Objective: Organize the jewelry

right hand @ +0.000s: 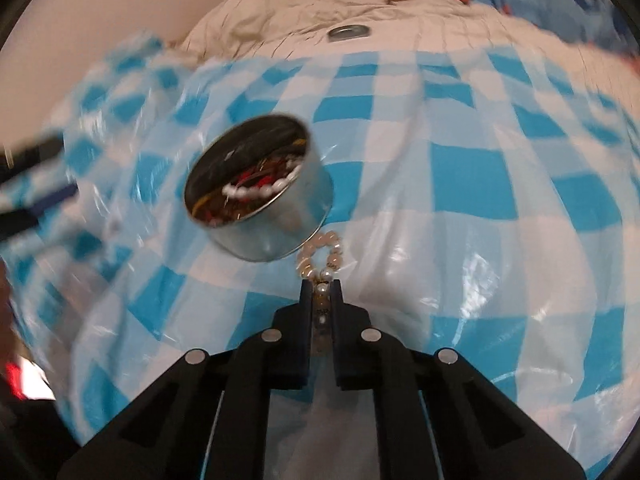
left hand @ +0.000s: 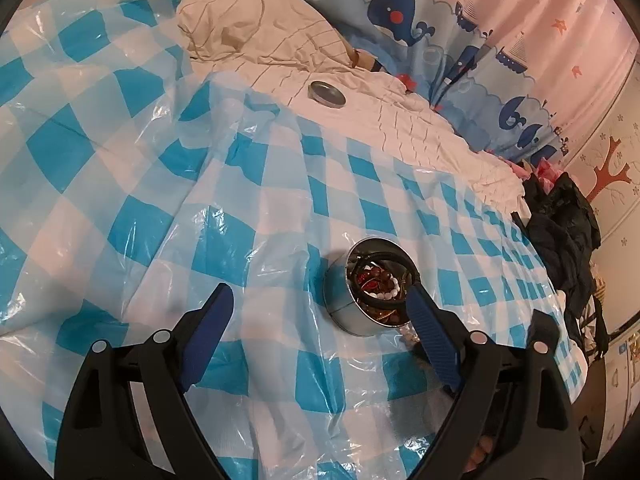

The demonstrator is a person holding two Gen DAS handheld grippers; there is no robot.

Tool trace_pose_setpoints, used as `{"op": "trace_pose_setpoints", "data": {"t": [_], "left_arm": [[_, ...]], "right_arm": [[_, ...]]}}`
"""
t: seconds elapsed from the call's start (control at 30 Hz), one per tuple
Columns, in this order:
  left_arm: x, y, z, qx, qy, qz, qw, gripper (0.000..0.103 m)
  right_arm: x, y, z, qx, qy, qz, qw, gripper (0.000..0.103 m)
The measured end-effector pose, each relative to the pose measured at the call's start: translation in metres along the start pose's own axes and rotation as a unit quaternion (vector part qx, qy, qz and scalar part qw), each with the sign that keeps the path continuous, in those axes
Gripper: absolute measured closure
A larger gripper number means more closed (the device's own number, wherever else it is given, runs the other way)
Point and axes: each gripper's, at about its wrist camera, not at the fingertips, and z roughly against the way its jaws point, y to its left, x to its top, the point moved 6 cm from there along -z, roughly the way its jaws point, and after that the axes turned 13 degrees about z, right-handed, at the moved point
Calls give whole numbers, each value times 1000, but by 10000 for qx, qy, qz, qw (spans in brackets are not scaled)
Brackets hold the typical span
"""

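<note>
Setting: a bed (left hand: pixel 400 128) with cream quilted bedding, partly covered by a blue-and-white checked plastic sheet (left hand: pixel 140 200); a whale-print curtain (left hand: pixel 400 12) hangs behind it.
Tin: a round metal tin (left hand: pixel 356 300) stands open on the checked sheet, filled with jewelry (left hand: pixel 378 284) of red, brown and white beads.
Lid: a shallow round metal lid (left hand: pixel 326 94) lies well apart from the tin, on the bare cream bedding toward the curtain.
Left gripper: the left gripper (left hand: pixel 320 312) hangs over the sheet with its blue-padded fingers (left hand: pixel 208 332) spread wide and nothing between them; in its own view the right-hand finger overlaps the tin's near rim, though contact cannot be judged.
Right gripper: the right gripper (right hand: pixel 322 286) is pinched narrow on a pearl bracelet (right hand: pixel 320 254), its jaws pressing on the strand's near end.
Bracelet: the loop of pale beads sticks out ahead of the fingertips, just beside the base of the tin; whether it touches the tin's wall cannot be told.
Edge of bed: dark clothing (left hand: pixel 560 232) is heaped at the right side.
</note>
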Motion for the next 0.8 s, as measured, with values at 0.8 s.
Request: {"op": "trace_pose_setpoints", "data": {"t": [0.8], "left_arm": [[6, 9, 6, -4, -30, 87, 10000, 19]], "right_arm": [[73, 25, -47, 500, 24, -183, 9986, 93]]}}
